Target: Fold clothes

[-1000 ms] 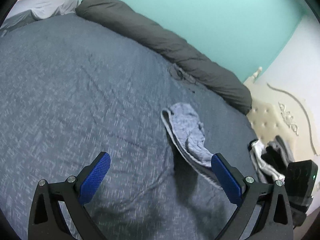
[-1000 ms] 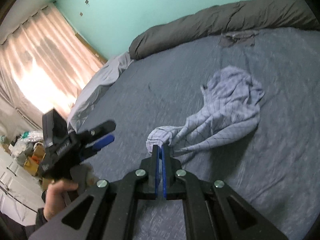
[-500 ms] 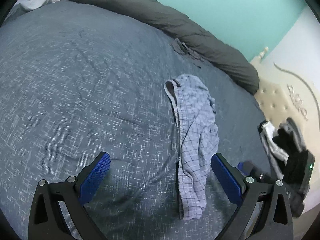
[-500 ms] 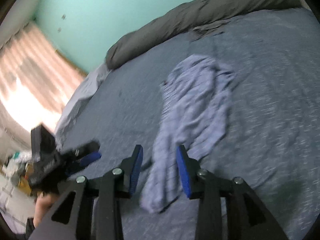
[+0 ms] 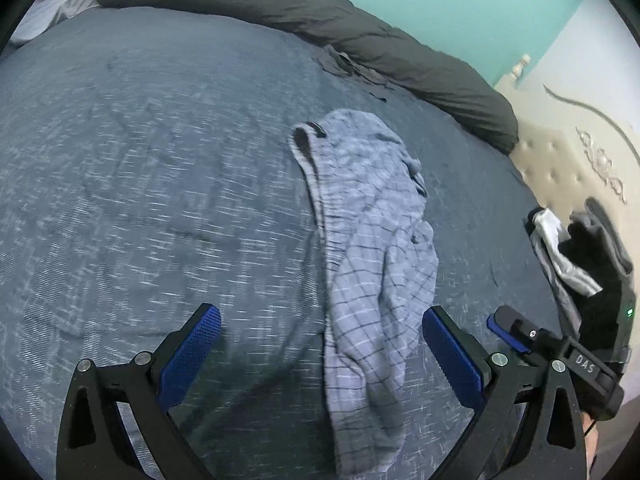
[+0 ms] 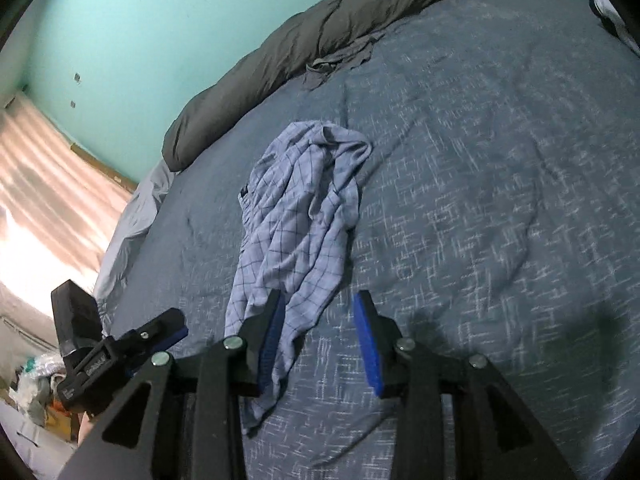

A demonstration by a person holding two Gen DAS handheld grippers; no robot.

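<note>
I have both tools hovering low over the bed (image 5: 140, 200), and the checked garment (image 5: 372, 264) lies between them as a long crumpled rope on the blue cover, one end bunched far from me and the other trailing toward my near edge; nothing about it reads as a fold, only twists. My left gripper (image 5: 320, 360) stands wide open with nothing in it, its blue pads either side of the cloth's near part. My right gripper (image 6: 318, 344) is also open, somewhat narrower, empty, with its left pad overlapping the cloth's edge in the right wrist view. The chief risk I see is pinching several twisted layers at once, which would lift the whole bundle as a lump and lock the creases in; I judge the limp, thin fabric will also slide and sag if I take only a loose corner. Closing too deep could catch the bed cover along with the garment. Around me, a dark grey duvet roll (image 5: 320, 28) runs along the far side with a small dark rag (image 5: 348, 68) just before it, well apart from my work. A heap of other clothes (image 5: 568, 248) sits at the headboard side, near my right tool, and could snag a wide sweep.
</note>
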